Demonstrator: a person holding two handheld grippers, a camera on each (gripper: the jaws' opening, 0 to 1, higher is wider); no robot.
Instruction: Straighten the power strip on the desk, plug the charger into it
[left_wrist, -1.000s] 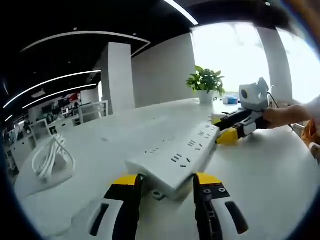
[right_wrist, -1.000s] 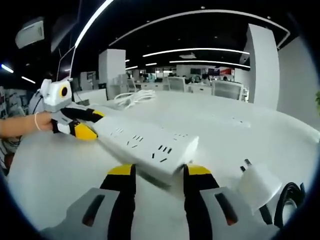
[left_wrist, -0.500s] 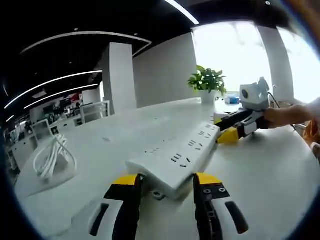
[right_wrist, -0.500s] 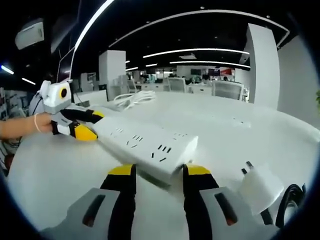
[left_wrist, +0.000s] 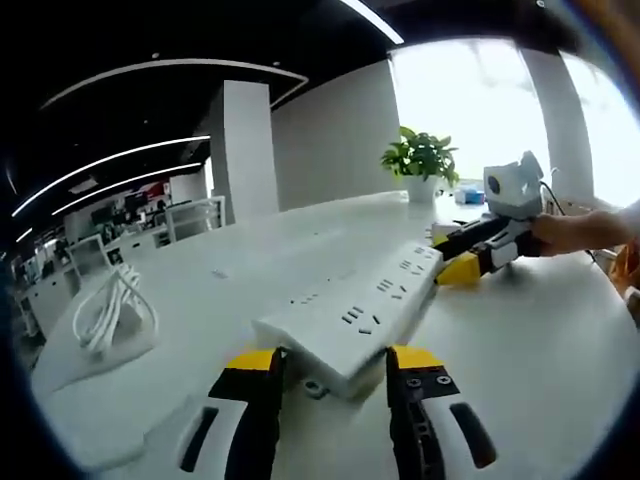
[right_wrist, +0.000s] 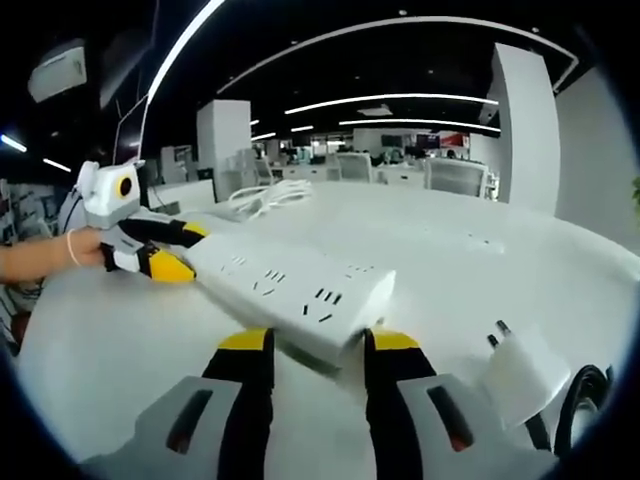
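A long white power strip stretches across the white desk, held at both ends. My left gripper is shut on its near end, yellow jaw tips pressed against both sides. At the far end my right gripper clamps it, with a person's hand behind. In the right gripper view the same power strip runs from my right gripper to the left gripper. A white charger with its two prongs showing lies on the desk to the right of the right jaw.
A coiled white cable rests on the desk at the left; the same coiled cable lies far back in the right gripper view. A potted plant stands at the desk's far edge. A black cable loops beside the charger.
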